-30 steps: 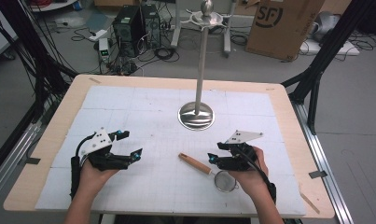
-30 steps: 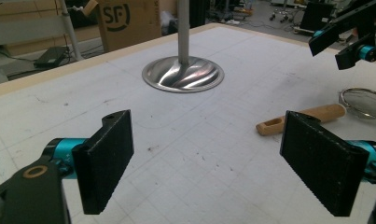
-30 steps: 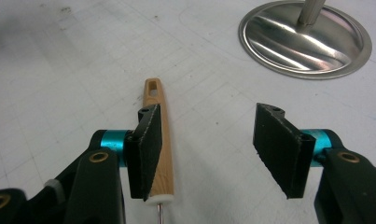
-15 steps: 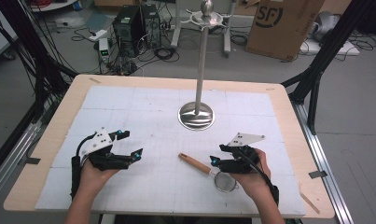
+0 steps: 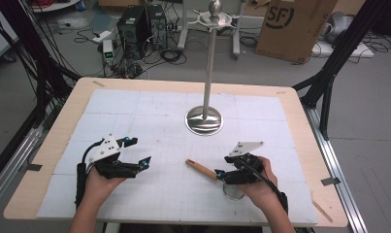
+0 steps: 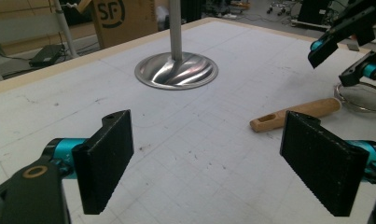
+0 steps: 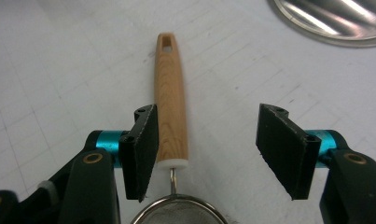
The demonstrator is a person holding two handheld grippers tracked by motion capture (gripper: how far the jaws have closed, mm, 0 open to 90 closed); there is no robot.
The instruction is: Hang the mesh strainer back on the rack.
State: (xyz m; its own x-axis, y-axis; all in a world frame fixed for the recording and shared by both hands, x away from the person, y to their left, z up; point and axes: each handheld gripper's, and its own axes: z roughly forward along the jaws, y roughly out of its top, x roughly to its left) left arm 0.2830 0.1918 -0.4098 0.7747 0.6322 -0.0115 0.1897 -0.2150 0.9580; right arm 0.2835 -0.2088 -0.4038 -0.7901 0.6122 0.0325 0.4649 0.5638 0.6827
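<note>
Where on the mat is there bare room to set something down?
Free: the far-left mat beside the stand base, and the gap between the left tool and the strainer handle. Crowded: around the right tool.

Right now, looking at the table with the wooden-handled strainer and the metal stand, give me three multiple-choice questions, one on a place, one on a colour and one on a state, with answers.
1. Where does the small wire-mesh strainer with the light wooden handle lie?
A. on the white gridded mat
B. on the round base of the shiny metal stand
C. on the floor

2. What colour are the flat pads of the right gripper?
A. white
B. black
C. red

3. How do the right gripper's jaws stand?
A. shut on the handle
B. shut on nothing
C. open, with the handle between them

Answers: 1 A, the high view shows it flat on the mat, in front of the stand. 2 B, the right gripper view shows black ribbed pads. 3 C, that view shows a wide gap, the handle beside one pad and well clear of the other.
</note>
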